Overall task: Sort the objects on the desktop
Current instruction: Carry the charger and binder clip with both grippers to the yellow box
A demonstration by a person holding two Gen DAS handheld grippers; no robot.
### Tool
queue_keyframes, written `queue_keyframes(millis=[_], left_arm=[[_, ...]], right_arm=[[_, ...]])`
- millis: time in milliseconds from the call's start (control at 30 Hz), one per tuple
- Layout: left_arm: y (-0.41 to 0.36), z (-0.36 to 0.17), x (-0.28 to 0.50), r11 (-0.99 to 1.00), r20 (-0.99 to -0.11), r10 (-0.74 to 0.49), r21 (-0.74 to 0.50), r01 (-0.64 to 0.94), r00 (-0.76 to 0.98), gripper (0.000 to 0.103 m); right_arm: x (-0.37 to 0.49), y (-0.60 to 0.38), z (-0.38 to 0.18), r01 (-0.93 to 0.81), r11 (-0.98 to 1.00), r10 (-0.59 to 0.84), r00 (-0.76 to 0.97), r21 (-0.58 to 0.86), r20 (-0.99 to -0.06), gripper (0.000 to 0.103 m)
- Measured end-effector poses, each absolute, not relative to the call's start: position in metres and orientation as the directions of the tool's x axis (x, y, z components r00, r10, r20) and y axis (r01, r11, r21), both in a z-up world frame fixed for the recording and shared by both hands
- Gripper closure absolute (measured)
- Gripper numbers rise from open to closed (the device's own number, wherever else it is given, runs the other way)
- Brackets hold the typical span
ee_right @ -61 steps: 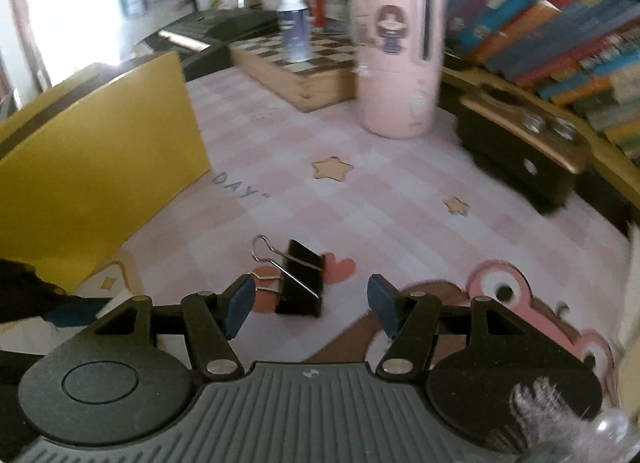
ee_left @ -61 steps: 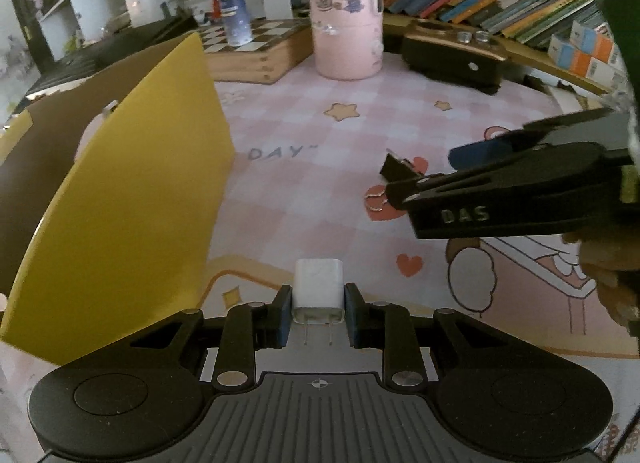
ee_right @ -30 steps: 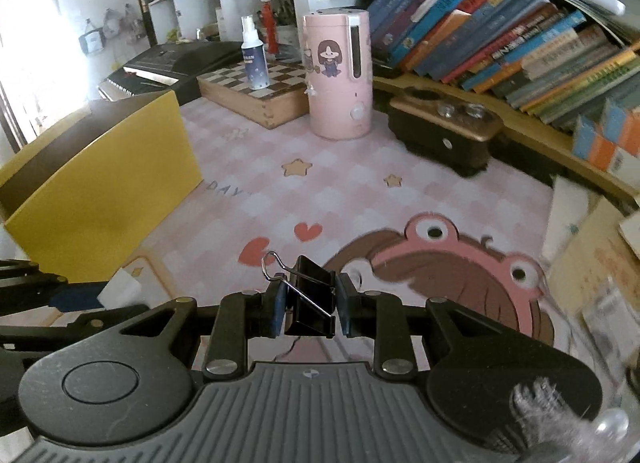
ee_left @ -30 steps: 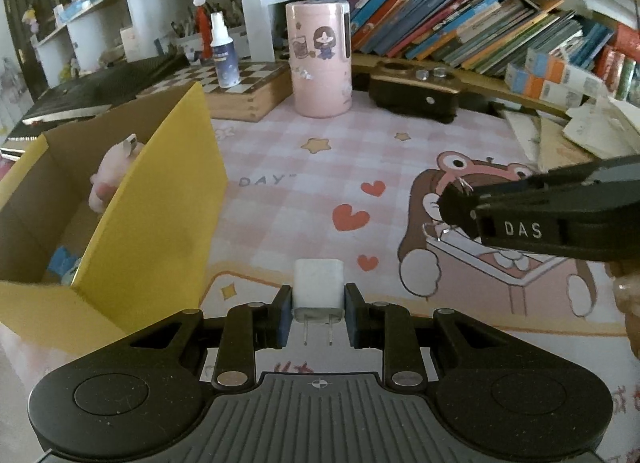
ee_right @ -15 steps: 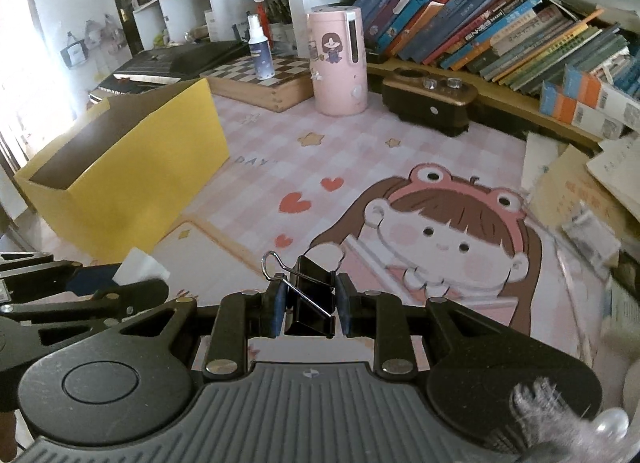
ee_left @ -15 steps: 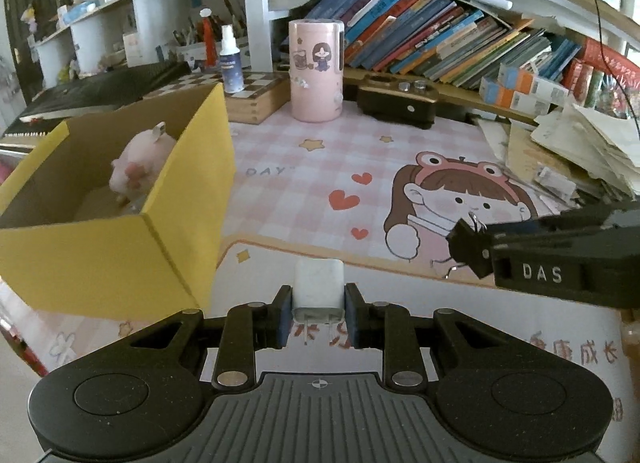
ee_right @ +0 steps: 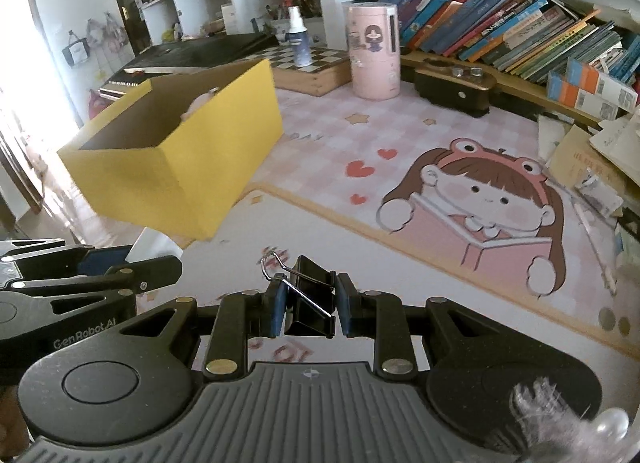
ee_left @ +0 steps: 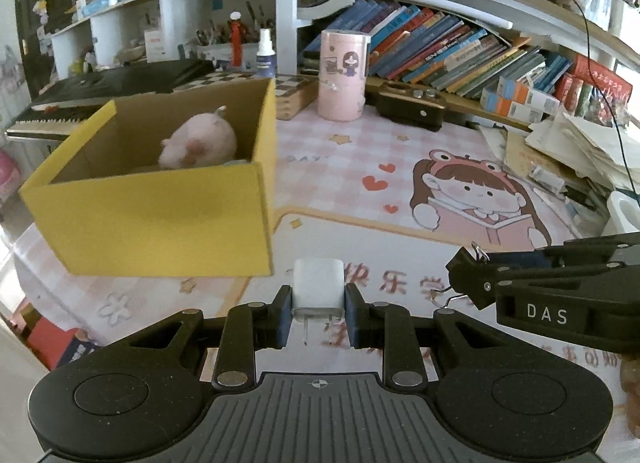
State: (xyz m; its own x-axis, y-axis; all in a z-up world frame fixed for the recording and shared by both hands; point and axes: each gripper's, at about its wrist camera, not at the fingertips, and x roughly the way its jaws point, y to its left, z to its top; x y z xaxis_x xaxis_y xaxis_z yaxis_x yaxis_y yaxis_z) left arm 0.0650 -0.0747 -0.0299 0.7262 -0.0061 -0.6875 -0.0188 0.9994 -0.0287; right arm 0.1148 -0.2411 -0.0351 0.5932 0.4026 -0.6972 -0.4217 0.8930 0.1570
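Note:
My left gripper (ee_left: pixel 318 313) is shut on a white plug adapter (ee_left: pixel 319 284), prongs toward the camera, held above the mat's near edge. My right gripper (ee_right: pixel 310 309) is shut on a black binder clip (ee_right: pixel 310 303) with wire handles. Each gripper shows in the other's view: the right one (ee_left: pixel 464 277) at the right, the left one (ee_right: pixel 132 263) at the lower left. An open yellow cardboard box (ee_left: pixel 160 219) stands ahead to the left and holds a pink plush toy (ee_left: pixel 198 143). The box also shows in the right wrist view (ee_right: pixel 180 163).
A pink cartoon desk mat (ee_right: pixel 460 191) covers the desk. At the back stand a pink cylinder (ee_left: pixel 344 75), a wooden chessboard box (ee_right: pixel 316 67) with a spray bottle (ee_right: pixel 298 43), a black device (ee_left: pixel 412 105) and a row of books (ee_right: pixel 500 35). Papers (ee_left: pixel 580 147) pile up at the right.
Both grippers have pulled back and risen with their objects held. The view has widened, and the box's inside and the plush toy now show from above.

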Motion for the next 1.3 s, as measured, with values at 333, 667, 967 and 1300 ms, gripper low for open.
queue_keyframes(millis=[333, 667, 967, 1300], left_arm=[[-0.033, -0.029, 0.024, 0.998, -0.688, -0.012, -0.05, -0.031, 0.726, 0.078], [-0.001, -0.027, -0.011, 0.998, -0.68, 0.001, -0.047, -0.044, 0.733, 0.078], [0.025, -0.022, -0.035, 0.996, -0.663, 0.038, -0.036, -0.082, 0.748, 0.078], [0.051, -0.013, -0.048, 0.992, -0.632, 0.075, -0.031, -0.121, 0.771, 0.078]], right_arm=[[0.065, -0.2, -0.035, -0.416, 0.894, 0.401, 0.584, 0.164, -0.706, 0.079], [0.03, -0.166, -0.037, -0.427, 0.886, 0.418, 0.57, 0.18, -0.708, 0.079], [0.01, -0.138, -0.036, -0.46, 0.866, 0.453, 0.55, 0.198, -0.701, 0.079], [0.001, -0.11, -0.029, -0.5, 0.844, 0.484, 0.553, 0.194, -0.678, 0.079]])
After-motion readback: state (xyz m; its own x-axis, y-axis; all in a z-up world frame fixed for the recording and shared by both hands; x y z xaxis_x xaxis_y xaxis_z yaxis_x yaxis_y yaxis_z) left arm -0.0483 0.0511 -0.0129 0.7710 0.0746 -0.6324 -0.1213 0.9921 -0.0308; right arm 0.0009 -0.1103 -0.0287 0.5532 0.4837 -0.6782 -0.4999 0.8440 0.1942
